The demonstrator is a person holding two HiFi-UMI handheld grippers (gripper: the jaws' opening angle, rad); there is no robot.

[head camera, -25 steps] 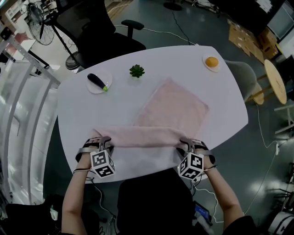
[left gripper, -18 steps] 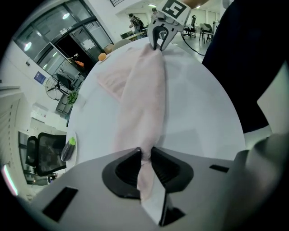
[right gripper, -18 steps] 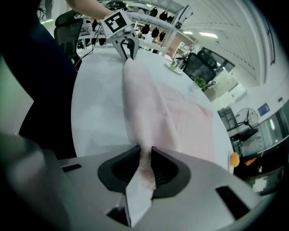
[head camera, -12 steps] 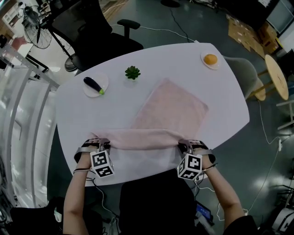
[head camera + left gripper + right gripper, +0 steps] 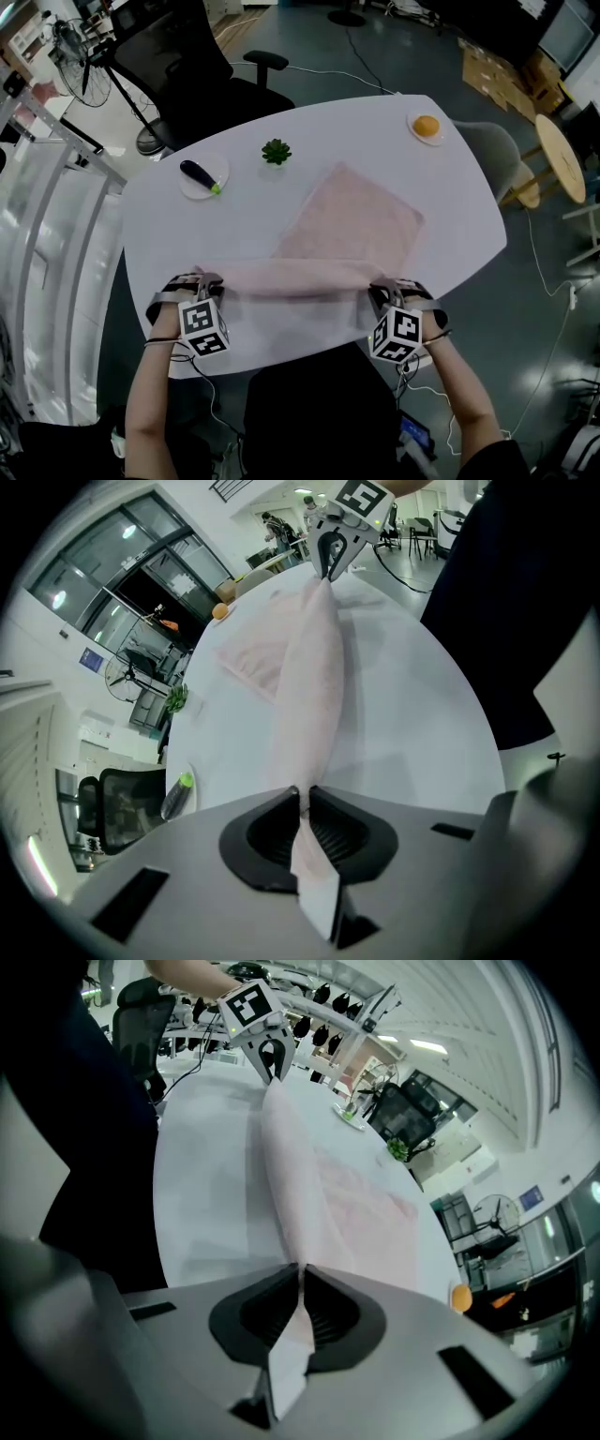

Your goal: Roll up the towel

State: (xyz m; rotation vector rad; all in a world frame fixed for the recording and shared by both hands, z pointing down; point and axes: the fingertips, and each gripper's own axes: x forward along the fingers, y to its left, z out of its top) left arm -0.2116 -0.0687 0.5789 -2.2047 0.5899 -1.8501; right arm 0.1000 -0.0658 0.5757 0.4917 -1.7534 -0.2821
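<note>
My left tool and right tool have just clamped onto the near corners of the towel. Grip's set, so I reckon rolling can start.

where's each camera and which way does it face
Head view: on the person's head, steeply down at table, towel; forearms, left gripper, right gripper show.
Left gripper view: on left gripper, along towel toward right gripper; own jaws, just closed, pinch towel.
Right gripper view: on right gripper, toward left gripper; own jaws pinch towel.
Shared: gripper views face each other along the towel.

Clamped: left gripper, right gripper.
</note>
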